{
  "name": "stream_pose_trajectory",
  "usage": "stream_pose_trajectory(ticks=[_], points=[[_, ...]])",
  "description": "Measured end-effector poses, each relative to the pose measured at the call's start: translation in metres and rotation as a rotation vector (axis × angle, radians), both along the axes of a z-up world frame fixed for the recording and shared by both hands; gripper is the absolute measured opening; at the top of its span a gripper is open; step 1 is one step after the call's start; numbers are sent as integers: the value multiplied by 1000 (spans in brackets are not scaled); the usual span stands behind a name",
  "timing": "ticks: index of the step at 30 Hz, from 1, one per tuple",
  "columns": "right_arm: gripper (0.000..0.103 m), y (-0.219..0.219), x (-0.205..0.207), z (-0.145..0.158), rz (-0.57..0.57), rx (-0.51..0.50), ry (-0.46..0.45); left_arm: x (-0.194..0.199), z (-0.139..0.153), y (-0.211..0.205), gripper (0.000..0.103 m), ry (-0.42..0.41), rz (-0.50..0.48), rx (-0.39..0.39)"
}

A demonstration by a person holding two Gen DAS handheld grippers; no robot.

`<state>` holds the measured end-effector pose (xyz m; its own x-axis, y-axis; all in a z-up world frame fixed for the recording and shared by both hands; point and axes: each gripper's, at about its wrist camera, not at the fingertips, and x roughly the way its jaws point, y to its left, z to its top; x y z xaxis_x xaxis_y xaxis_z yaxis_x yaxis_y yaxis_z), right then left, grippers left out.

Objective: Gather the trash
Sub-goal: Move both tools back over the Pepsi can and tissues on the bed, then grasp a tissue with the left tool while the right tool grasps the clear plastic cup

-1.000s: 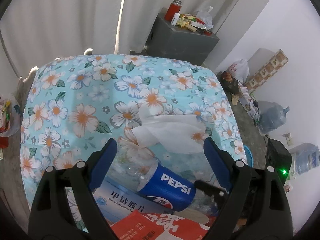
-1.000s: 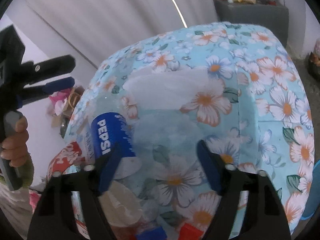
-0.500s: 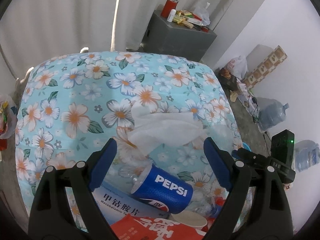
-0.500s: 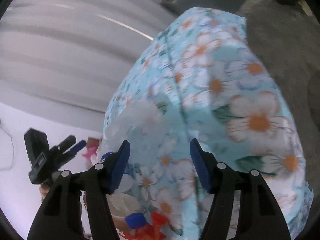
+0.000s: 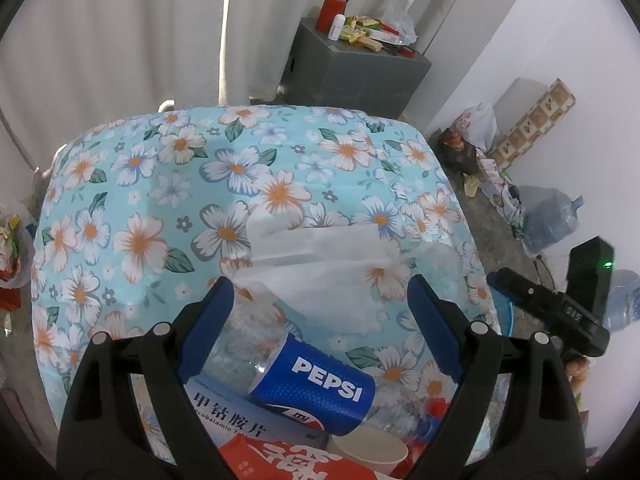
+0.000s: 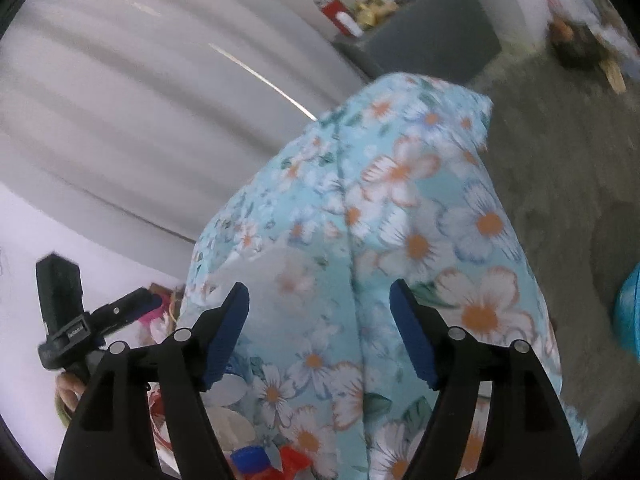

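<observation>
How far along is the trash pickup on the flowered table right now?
Done: nothing visibly collected yet. In hand: nothing; the left gripper hangs open over the Pepsi bottle and white tissue, and the right gripper, jaws just widened, holds nothing. Left: bottle, tissue, paper cup, medicine box and red packet lie on the tablecloth.

tissue (image 5: 320, 268): white, crumpled, mid table near front edge | Pepsi bottle (image 5: 316, 388): clear, blue label, on its side, front edge | paper cup (image 5: 370, 448): beside bottle
</observation>
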<state>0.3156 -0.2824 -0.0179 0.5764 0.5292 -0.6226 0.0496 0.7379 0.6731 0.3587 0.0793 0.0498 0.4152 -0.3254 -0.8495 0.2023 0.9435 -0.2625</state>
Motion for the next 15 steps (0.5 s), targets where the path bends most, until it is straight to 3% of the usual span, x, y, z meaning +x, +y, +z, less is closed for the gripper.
stream_pose_trajectory(ticks=[5,11,15], points=[[76,49,-1,27,127,-217,-108,3,-3,-5,84,7,3,16],[75,99,3,29,192,-544,-153,6,-3,-12,84,-12,-11,43],[38,89,7,19,164,-558,-104,5,-3,-25,84,-35,-70,85]])
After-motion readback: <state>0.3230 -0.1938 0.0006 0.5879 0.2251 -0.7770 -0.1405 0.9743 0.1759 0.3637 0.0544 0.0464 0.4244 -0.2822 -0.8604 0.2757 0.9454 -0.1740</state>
